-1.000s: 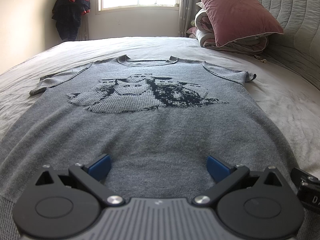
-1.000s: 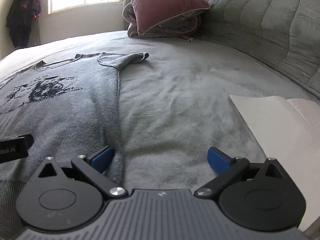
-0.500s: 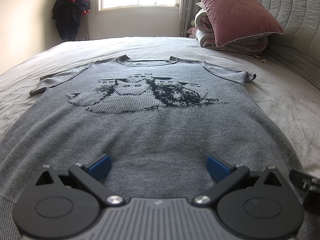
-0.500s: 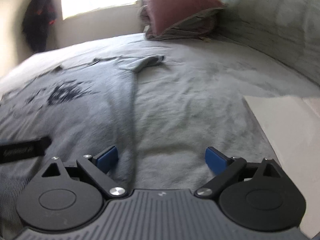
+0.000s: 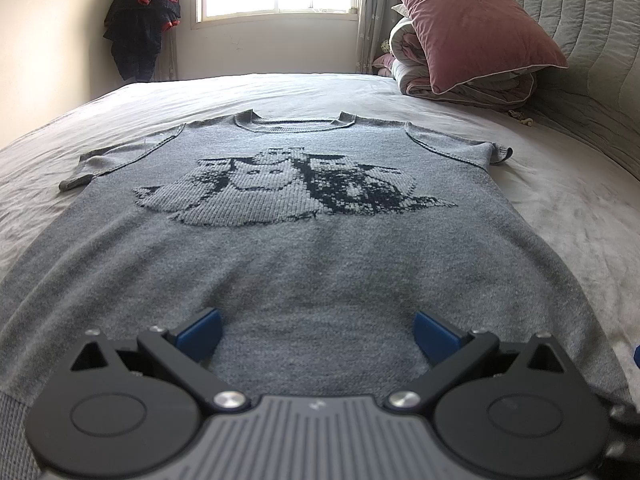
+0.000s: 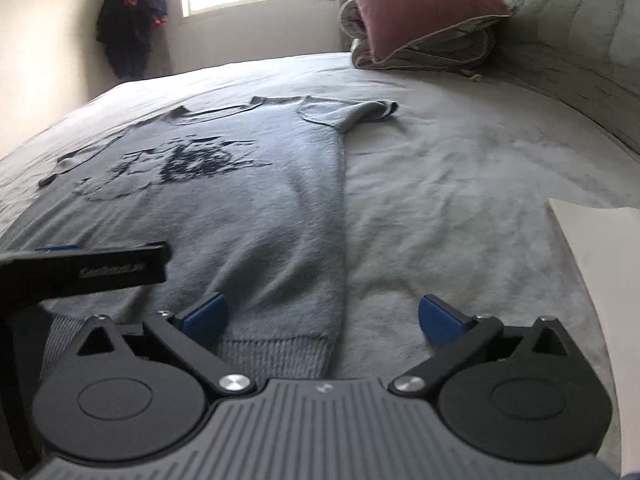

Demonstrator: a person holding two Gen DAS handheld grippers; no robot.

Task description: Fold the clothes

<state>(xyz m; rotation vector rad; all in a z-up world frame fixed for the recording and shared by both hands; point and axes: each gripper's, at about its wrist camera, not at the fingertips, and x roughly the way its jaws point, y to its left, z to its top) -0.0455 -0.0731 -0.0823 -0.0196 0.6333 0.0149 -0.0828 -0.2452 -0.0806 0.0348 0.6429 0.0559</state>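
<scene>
While both claws gape and grip nothing, the left gripper (image 5: 316, 330) hovers over the near hem of the grey sweater (image 5: 304, 248) and the right gripper (image 6: 322, 316) straddles its near right corner. Spread flat on the bed (image 6: 460, 184), this soft, limp knit looks best pinched at hem corners or shoulders.

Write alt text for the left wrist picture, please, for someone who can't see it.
A grey knitted short-sleeved top with a dark pixelated picture lies flat on a bed. The open left gripper hovers over its hem; a maroon pillow sits beyond.
</scene>
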